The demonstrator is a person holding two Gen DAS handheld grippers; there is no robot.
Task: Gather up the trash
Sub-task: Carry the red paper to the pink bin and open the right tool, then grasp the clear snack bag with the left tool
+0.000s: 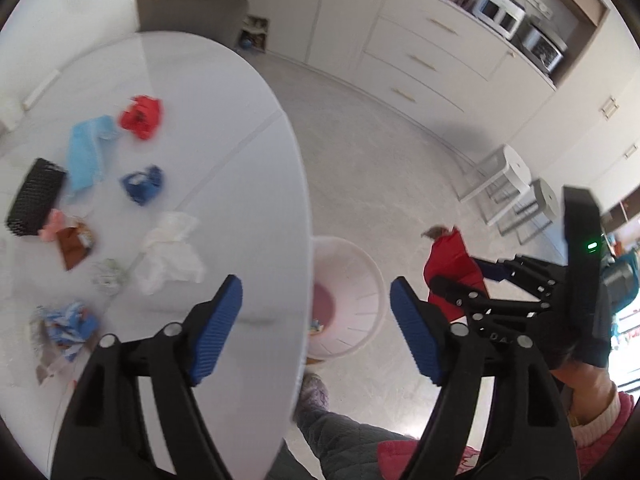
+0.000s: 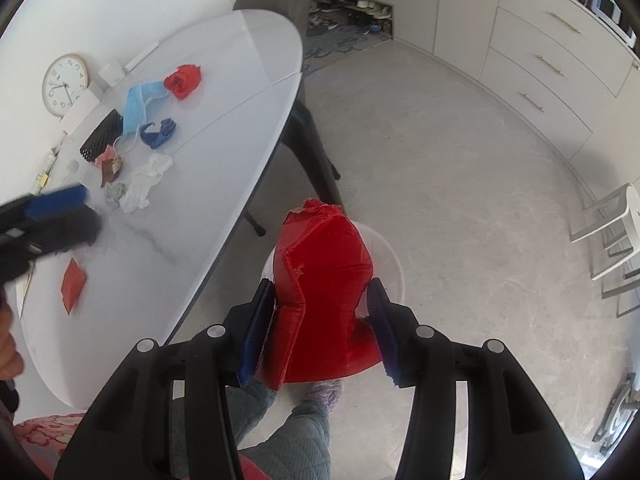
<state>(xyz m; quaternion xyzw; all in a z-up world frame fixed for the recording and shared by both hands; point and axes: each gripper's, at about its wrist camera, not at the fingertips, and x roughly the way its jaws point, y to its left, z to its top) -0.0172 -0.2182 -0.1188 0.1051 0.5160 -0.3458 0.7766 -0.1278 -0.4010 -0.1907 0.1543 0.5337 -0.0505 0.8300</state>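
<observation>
Right gripper (image 2: 318, 332) clamps a red wrapper (image 2: 320, 280), long axis toward twelve o'clock, above the white bin (image 2: 394, 268); left gripper (image 1: 316, 330) gapes empty at the table (image 1: 224, 128) edge.

The left gripper (image 1: 316, 328) is held with jaws spread and empty; the right gripper (image 2: 320, 320) is clamped on a red wrapper (image 2: 320, 280).

I count two claws: my left claw (image 1: 316, 328) with nothing between its pads, my right claw (image 2: 320, 328) with one large red wrapper (image 2: 324, 280) between its pads. One white bin (image 1: 360, 280) sits on the floor beyond the left claw. On the bench (image 1: 224, 112), left of both claws, lie two crumpled red pieces, one blue mask (image 1: 86, 156), one dark blue scrap (image 1: 142, 184), one white tissue (image 1: 168, 252) and one black mesh piece (image 1: 34, 196). Two stools (image 1: 516, 184) stand far right.
</observation>
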